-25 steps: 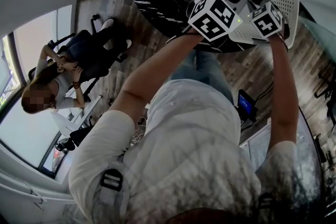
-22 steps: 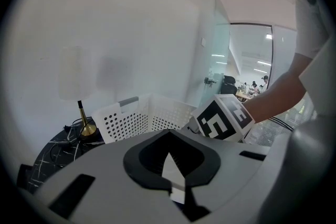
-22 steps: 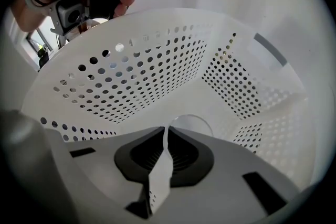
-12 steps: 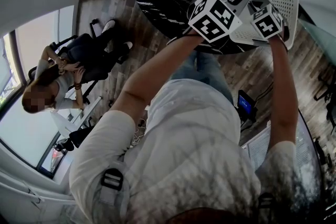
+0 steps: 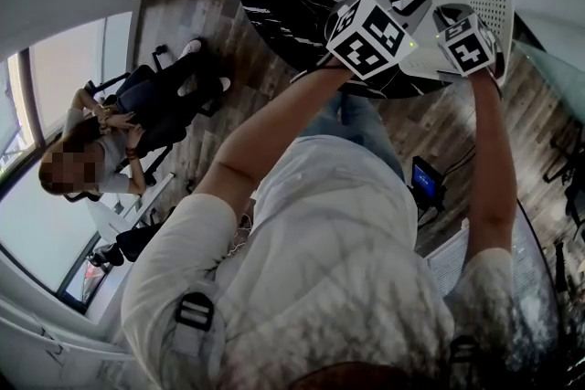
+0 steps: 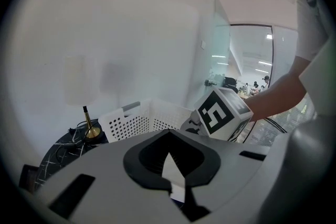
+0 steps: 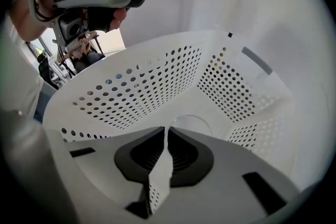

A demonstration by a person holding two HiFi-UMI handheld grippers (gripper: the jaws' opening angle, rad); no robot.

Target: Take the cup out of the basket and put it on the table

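Fingers of the right gripper are together and empty. The cup sits just beyond their tips, right of frame centre, apparently upright on the basket floor. Left gripper is also closed, outside the basket — right judged nearer.

My left arm and right arm stretch forward, bare below the sleeves. The left gripper and right gripper are held side by side, jaws drawn together on nothing.
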